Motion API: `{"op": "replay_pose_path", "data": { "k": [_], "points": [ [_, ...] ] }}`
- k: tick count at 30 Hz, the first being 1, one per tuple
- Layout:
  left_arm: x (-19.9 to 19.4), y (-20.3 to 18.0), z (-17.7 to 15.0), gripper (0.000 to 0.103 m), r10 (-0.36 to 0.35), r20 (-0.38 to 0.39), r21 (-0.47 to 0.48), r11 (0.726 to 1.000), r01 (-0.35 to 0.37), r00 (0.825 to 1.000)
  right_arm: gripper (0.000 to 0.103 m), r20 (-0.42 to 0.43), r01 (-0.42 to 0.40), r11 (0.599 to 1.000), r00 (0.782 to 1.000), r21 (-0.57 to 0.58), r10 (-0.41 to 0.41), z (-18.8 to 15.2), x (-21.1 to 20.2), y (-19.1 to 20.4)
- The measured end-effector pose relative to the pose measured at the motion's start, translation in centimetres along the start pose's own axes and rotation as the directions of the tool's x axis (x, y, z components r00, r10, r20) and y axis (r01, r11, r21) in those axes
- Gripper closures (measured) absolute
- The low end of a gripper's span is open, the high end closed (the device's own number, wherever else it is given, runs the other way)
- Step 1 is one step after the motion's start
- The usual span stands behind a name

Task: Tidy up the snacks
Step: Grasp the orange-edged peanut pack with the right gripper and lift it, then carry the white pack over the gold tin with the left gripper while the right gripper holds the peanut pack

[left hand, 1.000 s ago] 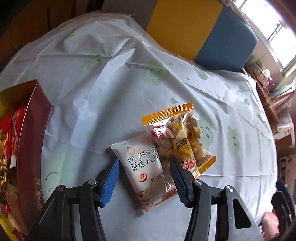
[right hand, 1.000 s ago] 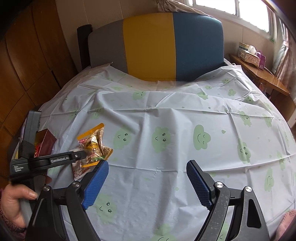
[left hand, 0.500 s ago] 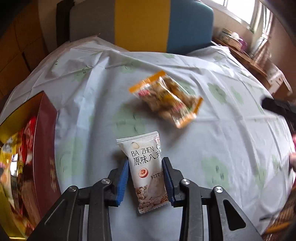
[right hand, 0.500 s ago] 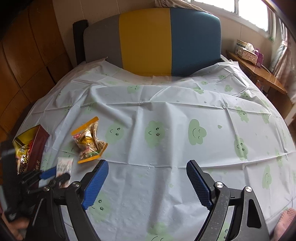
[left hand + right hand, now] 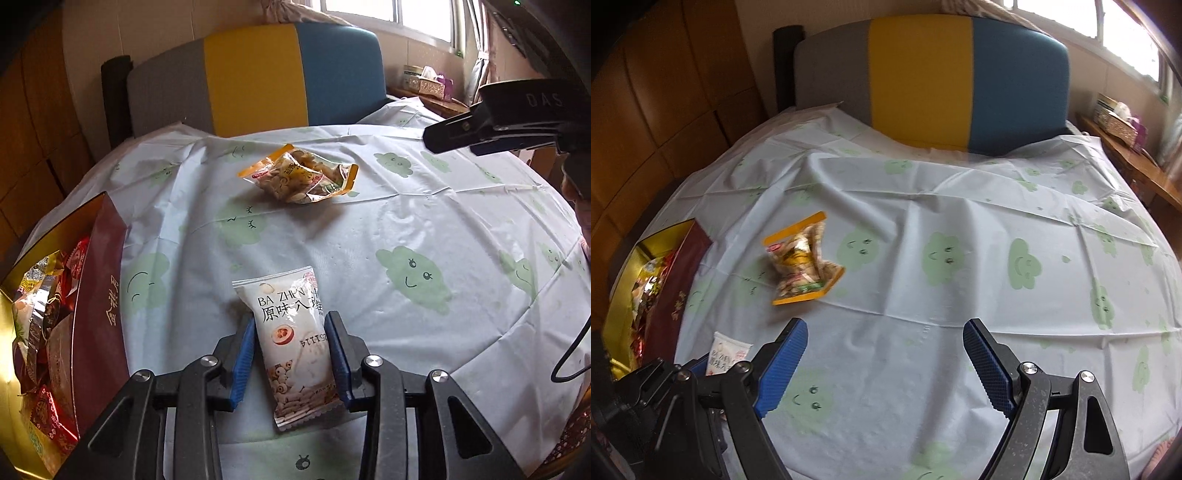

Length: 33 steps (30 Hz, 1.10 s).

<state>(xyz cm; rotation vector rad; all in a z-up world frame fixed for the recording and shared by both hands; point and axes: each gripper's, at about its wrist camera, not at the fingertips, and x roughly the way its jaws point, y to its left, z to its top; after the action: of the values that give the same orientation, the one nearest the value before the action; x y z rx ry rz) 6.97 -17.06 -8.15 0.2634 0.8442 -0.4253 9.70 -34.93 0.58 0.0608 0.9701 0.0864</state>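
Evidently bound for the red snack box [image 5: 98, 314], the white snack packet [image 5: 295, 343] sits pinched by its sides in the left gripper [image 5: 291, 347], while the right gripper [image 5: 882, 365] waits wide open and empty.

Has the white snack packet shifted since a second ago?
Yes. The white packet, clamped in the left tool, now sits apart from the orange snack bag it overlapped.

Glossy plastic white snack packet [image 5: 295, 343]; creased, smooth plastic tablecloth [image 5: 424, 229].

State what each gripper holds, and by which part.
Left gripper grips the white snack packet by its long side edges, mid-length. Right gripper holds nothing.
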Motion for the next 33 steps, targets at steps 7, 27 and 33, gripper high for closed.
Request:
{"op": "replay_pose_path", "data": {
  "k": [7, 27, 33],
  "points": [
    [-0.3, -0.1, -0.7, 0.065, -0.002, 0.046, 0.003, 1.0, 0.002, 0.999, 0.016, -0.027, -0.057, 0.99, 0.998, -0.126, 0.054, 2.0, 1.8, 4.3],
    [-0.3, 0.3, -1.1, 0.065, -0.02, 0.073, -0.012, 1.0, 0.021, 0.997, 0.071, -0.165, -0.009, 0.96, 0.986, -0.279, -0.039, 4.1, 8.5, 7.7],
    [-0.3, 0.1, -1.0, 0.065, -0.015, 0.08, -0.01, 1.0, 0.016, 0.997, 0.071, -0.249, -0.053, 0.976, 0.968, -0.212, -0.002, -0.8, 5.4, 5.0]
  ]
}}
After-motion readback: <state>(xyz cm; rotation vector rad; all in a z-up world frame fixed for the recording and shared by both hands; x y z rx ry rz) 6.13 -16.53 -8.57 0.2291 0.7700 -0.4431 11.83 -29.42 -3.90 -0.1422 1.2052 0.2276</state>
